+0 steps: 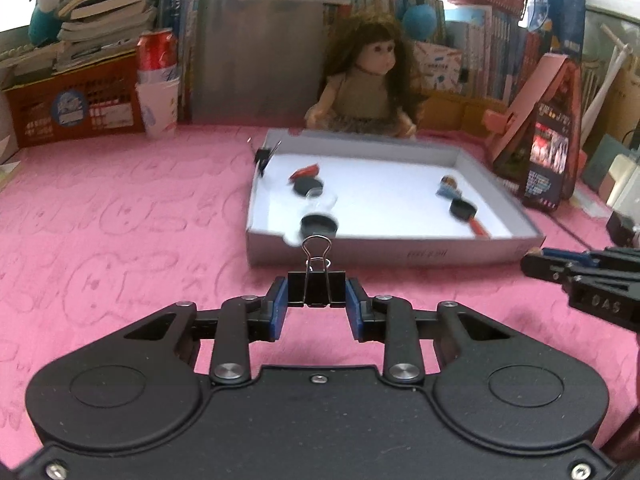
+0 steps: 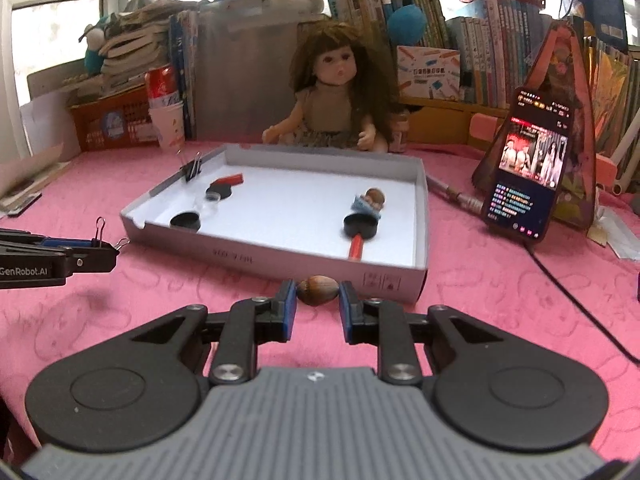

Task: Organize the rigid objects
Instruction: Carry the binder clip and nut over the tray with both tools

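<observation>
My left gripper [image 1: 316,292] is shut on a black binder clip [image 1: 316,280] with its wire handles up, just in front of the grey box lid [image 1: 400,254]. It also shows in the right wrist view [image 2: 100,254] with the clip [image 2: 105,242]. My right gripper [image 2: 318,298] is shut on a brown walnut [image 2: 318,289] in front of the box [image 2: 280,258]. Inside the box lie black caps [image 2: 185,221], a red item [image 2: 230,179], a small figure [image 2: 370,202] and a red-handled piece [image 2: 356,246]. Another binder clip [image 2: 191,170] sits on the box's left wall.
A pink cloth [image 2: 500,300] covers the table. A doll [image 2: 332,96] sits behind the box. A phone [image 2: 528,168] leans at the right with its cable [image 2: 576,300] running forward. Books, an orange crate [image 2: 112,122] and paper cups [image 2: 168,120] line the back.
</observation>
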